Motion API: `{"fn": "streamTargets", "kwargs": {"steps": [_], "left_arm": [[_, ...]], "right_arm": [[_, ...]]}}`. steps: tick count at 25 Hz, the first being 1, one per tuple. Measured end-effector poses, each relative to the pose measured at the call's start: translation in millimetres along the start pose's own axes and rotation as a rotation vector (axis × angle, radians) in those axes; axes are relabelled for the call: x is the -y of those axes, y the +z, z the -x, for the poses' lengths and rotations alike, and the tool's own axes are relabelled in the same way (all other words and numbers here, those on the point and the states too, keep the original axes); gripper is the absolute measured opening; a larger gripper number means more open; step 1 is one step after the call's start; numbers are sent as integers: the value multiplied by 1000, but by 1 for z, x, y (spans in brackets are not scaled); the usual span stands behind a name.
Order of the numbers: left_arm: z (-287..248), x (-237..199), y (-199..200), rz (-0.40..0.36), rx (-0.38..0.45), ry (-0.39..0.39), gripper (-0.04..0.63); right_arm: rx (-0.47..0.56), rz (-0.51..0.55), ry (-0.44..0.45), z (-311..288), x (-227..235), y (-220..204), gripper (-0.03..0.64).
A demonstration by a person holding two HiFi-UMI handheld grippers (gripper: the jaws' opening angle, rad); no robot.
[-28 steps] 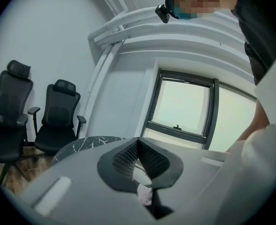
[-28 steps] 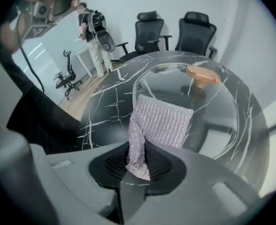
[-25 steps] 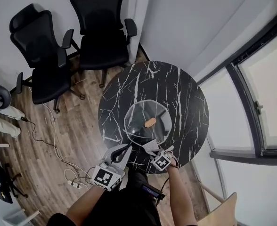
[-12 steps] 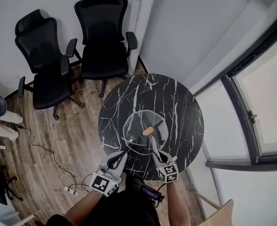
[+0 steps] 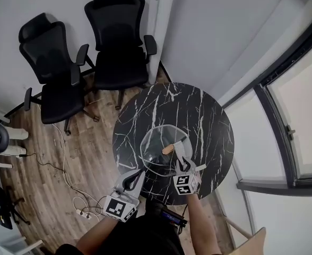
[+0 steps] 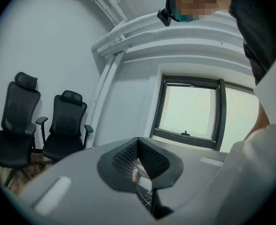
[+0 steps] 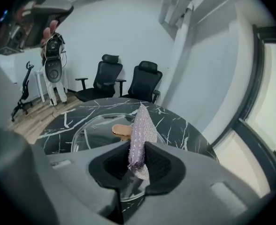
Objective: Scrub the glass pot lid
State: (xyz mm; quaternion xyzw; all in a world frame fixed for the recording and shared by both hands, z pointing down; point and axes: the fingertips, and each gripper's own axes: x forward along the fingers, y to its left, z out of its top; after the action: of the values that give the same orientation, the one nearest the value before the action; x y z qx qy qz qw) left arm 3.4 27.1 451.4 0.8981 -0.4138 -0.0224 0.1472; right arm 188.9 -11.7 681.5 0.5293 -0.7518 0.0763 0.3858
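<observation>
The glass pot lid (image 5: 155, 136) with a wooden knob (image 5: 168, 149) lies flat on the round black marble table (image 5: 201, 116). My right gripper (image 5: 183, 162) hangs over the lid's near edge, tilted down, shut on a silvery-purple scouring pad (image 7: 141, 128) that sticks up out of the jaws. In the right gripper view the lid (image 7: 93, 125) and its knob (image 7: 120, 130) lie just beyond the right gripper (image 7: 137, 161). My left gripper (image 5: 136, 175) is held at the table's near-left edge, shut and empty. In its own view the left gripper (image 6: 139, 144) points level toward a window.
Two black office chairs (image 5: 52, 70) (image 5: 119, 36) stand on the wood floor beyond the table's far left. Cables (image 5: 66, 158) trail over the floor at left. A white wall and large windows (image 5: 299, 116) close in the right side. A white stand (image 7: 53, 74) is by the far wall.
My right gripper has lifted and swung forward from the table's near edge to above the lid's near rim, tipping downward with the pad. The left gripper has hardly moved.
</observation>
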Motion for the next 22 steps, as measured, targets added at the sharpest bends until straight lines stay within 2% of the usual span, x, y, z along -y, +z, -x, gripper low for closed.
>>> {"fn": "streamTargets", "kwargs": {"steps": [11,18,22], "left_arm": [[-10,-10,-4,11,-21,35,0],[-12,-17,-5,-21,-28,35,0],[-9,-21,-5,-3,-31,42,0]], "right_arm": [[-18,379,42,-47,-23,8,75],[-110,543,77,-58,-38,0,75],[-156,629,70,-60,-42,-3,75]]}}
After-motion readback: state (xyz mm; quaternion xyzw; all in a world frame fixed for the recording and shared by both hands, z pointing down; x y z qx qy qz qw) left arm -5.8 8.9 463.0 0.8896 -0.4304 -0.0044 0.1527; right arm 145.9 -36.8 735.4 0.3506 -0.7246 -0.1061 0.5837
